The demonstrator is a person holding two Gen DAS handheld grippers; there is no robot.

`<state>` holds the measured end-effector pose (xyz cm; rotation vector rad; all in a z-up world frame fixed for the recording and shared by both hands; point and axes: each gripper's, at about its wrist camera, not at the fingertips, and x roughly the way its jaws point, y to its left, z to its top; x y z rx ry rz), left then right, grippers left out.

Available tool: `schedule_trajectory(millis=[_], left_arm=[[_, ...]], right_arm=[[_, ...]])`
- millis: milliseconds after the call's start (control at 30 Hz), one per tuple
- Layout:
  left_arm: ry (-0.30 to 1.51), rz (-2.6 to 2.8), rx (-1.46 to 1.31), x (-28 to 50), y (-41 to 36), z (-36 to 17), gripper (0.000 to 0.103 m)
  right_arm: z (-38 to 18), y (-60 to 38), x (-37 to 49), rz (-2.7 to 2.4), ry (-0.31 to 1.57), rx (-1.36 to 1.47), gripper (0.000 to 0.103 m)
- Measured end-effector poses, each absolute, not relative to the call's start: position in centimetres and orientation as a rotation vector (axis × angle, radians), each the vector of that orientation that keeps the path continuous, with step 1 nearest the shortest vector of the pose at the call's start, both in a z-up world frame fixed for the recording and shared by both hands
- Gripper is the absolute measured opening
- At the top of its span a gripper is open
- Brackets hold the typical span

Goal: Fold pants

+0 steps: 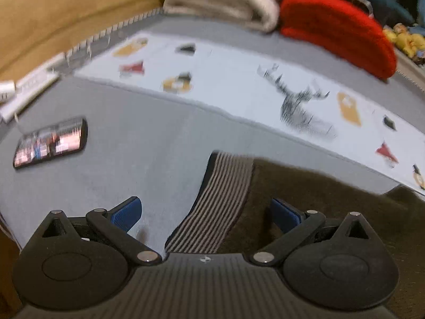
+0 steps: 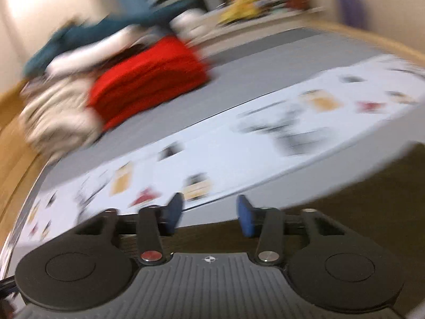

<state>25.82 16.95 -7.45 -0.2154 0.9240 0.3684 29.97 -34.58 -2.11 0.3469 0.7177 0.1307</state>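
Left wrist view shows one bed [image 1: 138, 143] under a grey cover, with one pale printed cloth [image 1: 239, 90] stretched across it from far left to near right. At the far edge sit one folded cream blanket [image 1: 225, 0] and, to its right, one folded red blanket [image 1: 337, 29]. One pair of dark brown pants [image 1: 332, 202] lies on the near right of the bed, its striped waistband [image 1: 220, 202] turned toward the left and running up between the fingers. One phone [image 1: 50, 143] with a lit screen rests on the grey cover at the left, well apart from the pants.

The left gripper [image 1: 207, 210] has its two blue fingers spread wide, one over bare cover and one over the brown cloth, holding nothing. In the right wrist view, heavily blurred, the right gripper [image 2: 209, 212] also has its fingers apart and empty, above the near edge of the pants [image 2: 358, 212].

The pants look soft, limp and light, likely fleece-like, so they should drape and sag instead of holding a shape, and should not slip much between the pads. The ribbed waistband is probably the firmest part. A pinch at each waistband corner seems the sensible hold.
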Motion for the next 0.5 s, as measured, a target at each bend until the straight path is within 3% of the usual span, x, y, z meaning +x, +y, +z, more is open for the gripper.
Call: schedule_trajectory(millis=[267,367,500], left_arm=[[0.969,0.340,-0.367,26.7,20.3,-9.0,0.103],[0.969,0.330,-0.344,27.0,20.2,-9.1,0.103],[0.968,0.322,-0.309,27.4,19.9,-9.4,0.103]], right_arm=[[-8.2,-18.9,37.4,0.299,0.759,0.034,0.036],[-11.4,-16.6,35.8,0.333,0.821,-0.159,0.036],[-12.4,-15.9,32.7,0.372,0.746,-0.297,0.035]])
